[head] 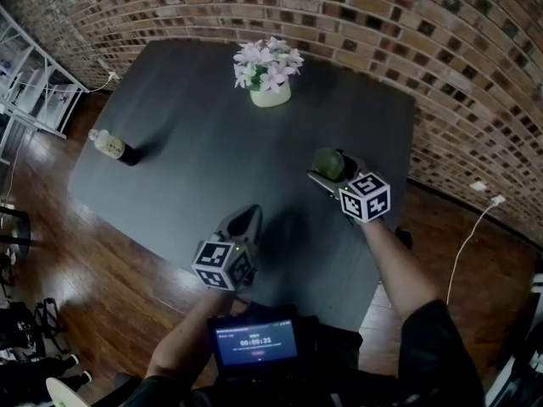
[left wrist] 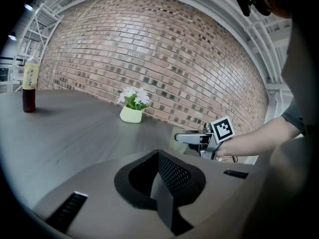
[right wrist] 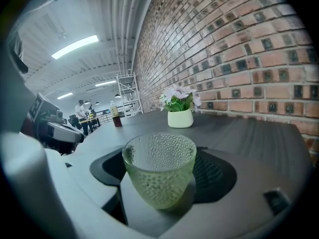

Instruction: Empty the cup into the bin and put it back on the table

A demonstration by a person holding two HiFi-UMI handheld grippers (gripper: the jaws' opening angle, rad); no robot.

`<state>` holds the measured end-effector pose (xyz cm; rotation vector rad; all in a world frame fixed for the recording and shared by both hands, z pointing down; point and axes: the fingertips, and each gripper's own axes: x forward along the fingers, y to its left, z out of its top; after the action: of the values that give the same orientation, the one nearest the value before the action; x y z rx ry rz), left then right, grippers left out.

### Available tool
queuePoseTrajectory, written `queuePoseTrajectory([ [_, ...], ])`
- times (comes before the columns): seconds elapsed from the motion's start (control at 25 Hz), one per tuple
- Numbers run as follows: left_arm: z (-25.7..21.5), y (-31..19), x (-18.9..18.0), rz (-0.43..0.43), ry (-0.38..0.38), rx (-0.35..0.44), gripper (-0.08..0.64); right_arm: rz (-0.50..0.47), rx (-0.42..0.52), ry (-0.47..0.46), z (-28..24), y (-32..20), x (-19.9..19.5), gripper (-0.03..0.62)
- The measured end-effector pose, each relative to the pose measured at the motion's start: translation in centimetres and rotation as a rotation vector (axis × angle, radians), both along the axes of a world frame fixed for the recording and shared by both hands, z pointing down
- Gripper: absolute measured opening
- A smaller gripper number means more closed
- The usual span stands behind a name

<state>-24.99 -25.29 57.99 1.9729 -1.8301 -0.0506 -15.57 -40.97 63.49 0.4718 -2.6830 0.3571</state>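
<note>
Our right tongs [right wrist: 159, 205] grip the pale green dimpled glass cup [right wrist: 159, 168] upright near the dark grey desk's [head: 195, 125] right edge; our left tongs [left wrist: 160, 185] are closed, empty.

Head view: cup [head: 327, 161] partly hidden by the right gripper [head: 333, 170]; shelf [head: 34, 83] cut off at the left edge; screen [head: 255, 342] print too small to read. Right gripper view: bottle [right wrist: 115, 114] label and distant people [right wrist: 80, 109] too small to tell. Left gripper view: person [left wrist: 299, 83] cut off at the right edge.
</note>
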Motion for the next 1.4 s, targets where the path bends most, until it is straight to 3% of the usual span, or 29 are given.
queuePoseTrajectory([
  [0.52,0.4,0.3,-0.4,-0.016,0.002,-0.009,0.0,0.018,0.018,-0.082,-0.1,-0.1,-0.1,0.397],
  [0.88,0.6,0.8,0.1,-0.008,-0.003,-0.014,0.0,0.002,0.05,-0.068,0.1,0.5,0.0,0.403],
  [0.96,0.5,1.0,0.4,-0.008,-0.002,-0.011,0.0,-0.005,0.054,-0.063,0.2,0.9,0.1,0.453],
  [1.28,-0.9,2.3,0.9,-0.009,-0.027,0.001,0.0,0.006,0.039,-0.086,-0.4,2.6,1.3,0.454],
  [1.32,-1.2,2.5,1.1,-0.002,-0.033,0.01,0.0,0.01,0.035,-0.096,-0.6,3.0,1.5,0.501],
  [1.4,-1.8,2.7,1.5,0.01,-0.043,0.027,0.0,0.021,0.031,-0.109,-0.8,3.6,2.4,0.502],
])
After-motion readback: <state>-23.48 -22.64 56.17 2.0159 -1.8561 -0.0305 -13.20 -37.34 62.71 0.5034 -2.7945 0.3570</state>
